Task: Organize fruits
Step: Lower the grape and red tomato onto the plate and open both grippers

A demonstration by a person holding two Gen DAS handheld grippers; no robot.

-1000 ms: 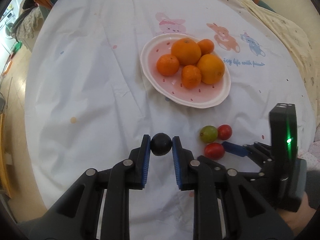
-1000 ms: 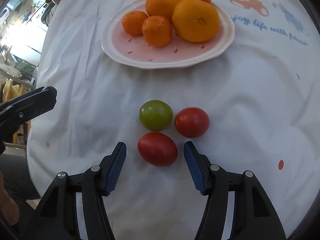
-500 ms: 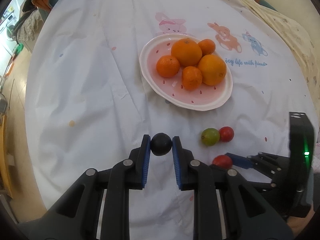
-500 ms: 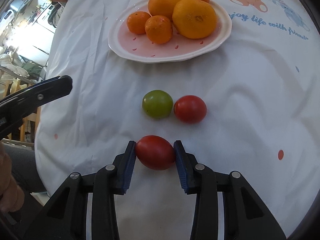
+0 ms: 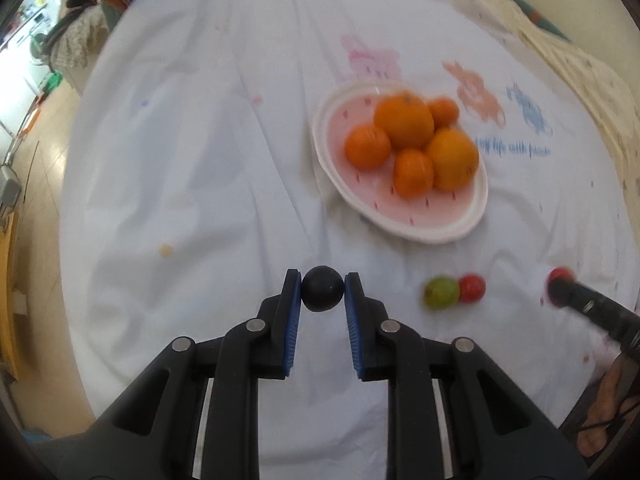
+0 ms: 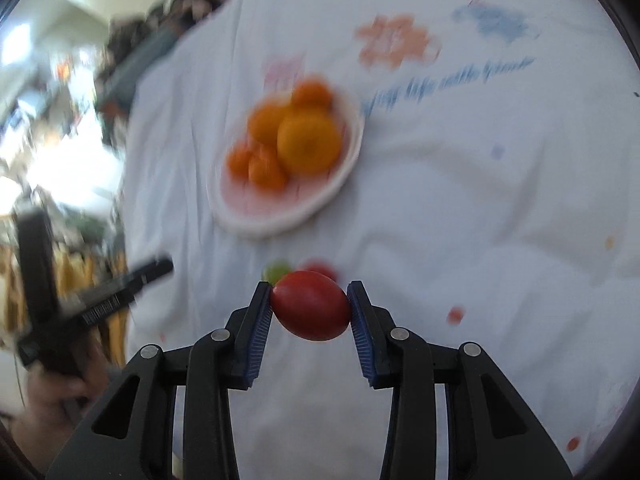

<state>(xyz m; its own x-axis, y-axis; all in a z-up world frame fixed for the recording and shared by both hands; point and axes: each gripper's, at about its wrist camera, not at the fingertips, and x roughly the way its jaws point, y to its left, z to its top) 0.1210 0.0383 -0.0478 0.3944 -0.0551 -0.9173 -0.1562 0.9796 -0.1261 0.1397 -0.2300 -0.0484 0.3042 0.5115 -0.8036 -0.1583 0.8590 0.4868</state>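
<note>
- The left gripper (image 5: 322, 289) was clamped on a small dark round fruit (image 5: 322, 289), pinched between its blue pads at the very tips; the fruit looked nearly black, and its kind could not be told.
- The right gripper (image 6: 311, 305) had its jaws closed on a red tomato (image 6: 311, 305), held crosswise between the pads and lifted clear of the white tablecloth (image 6: 460, 208).
- Behind that tomato, a green tomato (image 6: 276, 271) and a second red tomato (image 6: 322, 268) were mostly hidden, only their top edges peeping over it (both badly smeared by motion).
- From the left wrist view the same pair lay on the cloth touching each other, green tomato (image 5: 441, 292) to the left, second red tomato (image 5: 472, 288) to the right, near the plate's front rim.
- The pink-and-white plate (image 5: 452, 228) held five oranges (image 5: 404, 122) heaped together, one half hidden behind the biggest.
- The right gripper showed at that view's right edge only as a dark blurred bar, with a sliver of the red tomato (image 5: 560, 274) at its tip; its jaws could not be made out there.
- The cloth's cartoon animals and blue lettering were too blurred to read in the right wrist view.
</note>
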